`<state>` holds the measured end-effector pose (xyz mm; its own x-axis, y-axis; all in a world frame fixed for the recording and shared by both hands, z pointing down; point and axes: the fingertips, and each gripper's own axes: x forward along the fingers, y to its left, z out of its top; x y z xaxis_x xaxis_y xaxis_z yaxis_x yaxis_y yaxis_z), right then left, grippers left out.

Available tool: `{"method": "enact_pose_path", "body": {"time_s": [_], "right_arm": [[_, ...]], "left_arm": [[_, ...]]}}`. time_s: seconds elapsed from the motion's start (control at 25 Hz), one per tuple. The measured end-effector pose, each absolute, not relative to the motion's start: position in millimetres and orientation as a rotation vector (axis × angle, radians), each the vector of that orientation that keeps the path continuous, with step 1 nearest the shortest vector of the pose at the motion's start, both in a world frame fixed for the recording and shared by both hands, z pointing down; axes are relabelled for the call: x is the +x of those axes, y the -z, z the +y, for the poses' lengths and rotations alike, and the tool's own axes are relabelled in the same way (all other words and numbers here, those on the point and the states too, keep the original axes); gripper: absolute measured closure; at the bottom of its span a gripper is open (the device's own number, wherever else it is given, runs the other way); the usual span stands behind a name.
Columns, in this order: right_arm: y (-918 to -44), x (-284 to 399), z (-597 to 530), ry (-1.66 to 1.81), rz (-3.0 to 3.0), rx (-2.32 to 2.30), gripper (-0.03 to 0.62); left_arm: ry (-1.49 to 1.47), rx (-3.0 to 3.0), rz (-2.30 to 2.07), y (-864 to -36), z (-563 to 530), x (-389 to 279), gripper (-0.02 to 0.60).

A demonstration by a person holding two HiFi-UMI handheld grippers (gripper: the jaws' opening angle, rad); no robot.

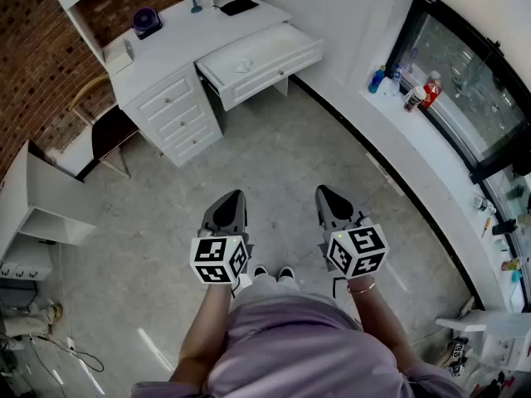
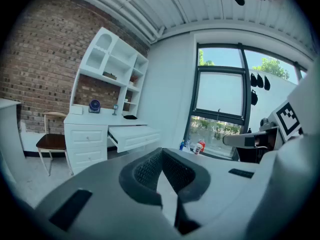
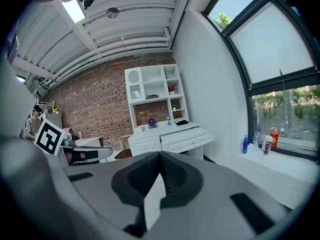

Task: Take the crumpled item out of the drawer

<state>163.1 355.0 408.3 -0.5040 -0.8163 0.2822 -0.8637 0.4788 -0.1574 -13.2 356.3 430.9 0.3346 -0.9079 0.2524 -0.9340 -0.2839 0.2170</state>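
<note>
Far ahead of me, the white desk (image 1: 166, 52) has its wide drawer (image 1: 278, 66) pulled open. A small pale crumpled item (image 1: 242, 66) lies inside it. That drawer also shows in the left gripper view (image 2: 134, 138) and in the right gripper view (image 3: 189, 140); the item cannot be made out in either. My left gripper (image 1: 233, 197) and right gripper (image 1: 327, 192) are held side by side above the floor, well short of the desk. Both point toward it. The left gripper (image 2: 161, 153) has its jaws together with nothing in them. The right gripper (image 3: 161, 156) is the same.
A wooden chair (image 1: 104, 131) stands left of the desk. A dark fan (image 1: 147, 21) and a black object (image 1: 239, 7) rest on the desktop. Bottles (image 1: 415, 89) line the window ledge on the right. Another white table (image 1: 41, 201) stands at the left.
</note>
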Motion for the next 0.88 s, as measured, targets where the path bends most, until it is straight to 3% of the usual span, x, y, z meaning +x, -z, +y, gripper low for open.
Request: {"method": "enact_pose_path", "body": {"time_s": [0.48,0.88], "right_arm": [[-406.8,170.9,362.8,-0.362,-2.622,1.38,0.591],[-412.4,167.4,333.0,-0.431,-2.618,1.415,0.591]], "left_arm": [[-0.12,2.294,-1.65,-424.5,355.3,9.0,0.58],[-0.131,2.238,-1.682,-431.7,325.4,-15.6,0.47]]}}
